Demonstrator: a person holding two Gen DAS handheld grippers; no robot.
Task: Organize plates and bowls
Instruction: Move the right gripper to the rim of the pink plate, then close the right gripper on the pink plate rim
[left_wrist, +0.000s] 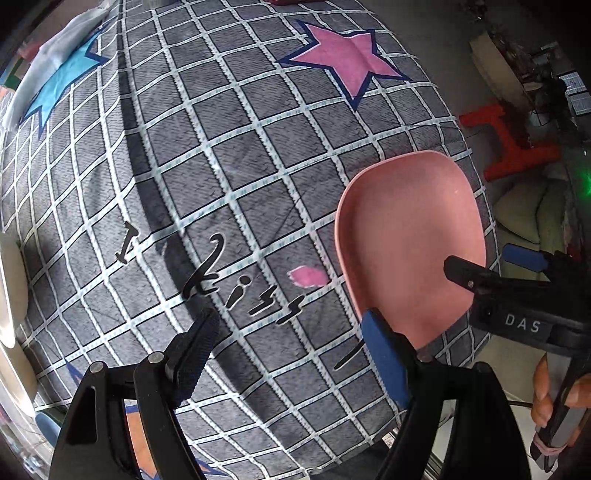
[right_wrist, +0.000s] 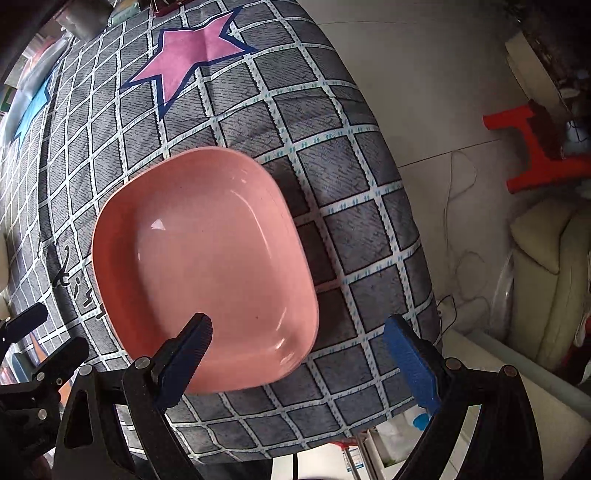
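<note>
A pink square plate (right_wrist: 207, 266) with rounded corners lies flat on the grey checked cloth near the table's right front corner. It also shows in the left wrist view (left_wrist: 410, 240). My right gripper (right_wrist: 303, 354) is open, its left finger over the plate's near rim and its right finger outside it. It shows in the left wrist view (left_wrist: 491, 266) over the plate's right rim. My left gripper (left_wrist: 291, 339) is open and empty, left of the plate, above the cloth. A cream plate edge (left_wrist: 9, 291) shows at the far left.
The grey checked cloth (left_wrist: 221, 147) has a pink star (left_wrist: 347, 55) and a blue star (left_wrist: 62, 81). The table edge runs along the right (right_wrist: 406, 206). On the floor stand a red stool (right_wrist: 539, 147) and a beige cushion (right_wrist: 543, 280).
</note>
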